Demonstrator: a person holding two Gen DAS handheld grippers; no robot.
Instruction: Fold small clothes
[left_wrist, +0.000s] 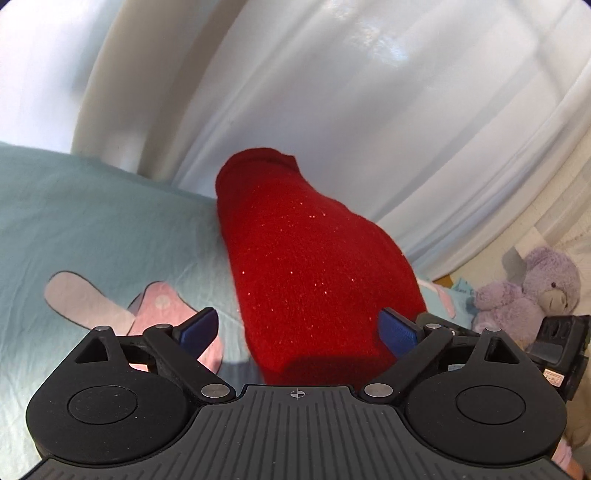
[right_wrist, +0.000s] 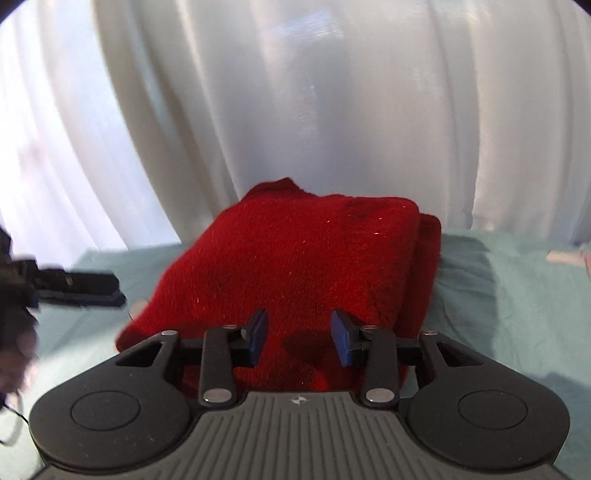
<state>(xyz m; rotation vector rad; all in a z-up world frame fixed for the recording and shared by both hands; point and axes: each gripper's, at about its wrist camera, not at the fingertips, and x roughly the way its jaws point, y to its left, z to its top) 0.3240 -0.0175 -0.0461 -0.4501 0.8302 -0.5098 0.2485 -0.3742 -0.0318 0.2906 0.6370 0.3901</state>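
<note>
1. The pale teal bed sheet (left_wrist: 92, 221) spreads wide and bare to the left of the garment; its far edge meets sheer white curtains (right_wrist: 332, 110).
2. The folded red fuzzy knit garment (right_wrist: 295, 266) lies on the sheet, its stacked edges showing on the right side — the near end is hidden behind both tools.
3. The left gripper (left_wrist: 299, 332) stands with jaws spread wide, either side of the garment, pads not pressing it.
4. The right gripper (right_wrist: 299, 338) is parted too, nothing clamped.
5. A lilac plush bear (left_wrist: 535, 291) sits at the right — partly cut off.
6. Pink patterned socks (left_wrist: 147, 314) lie left, half hidden.
</note>
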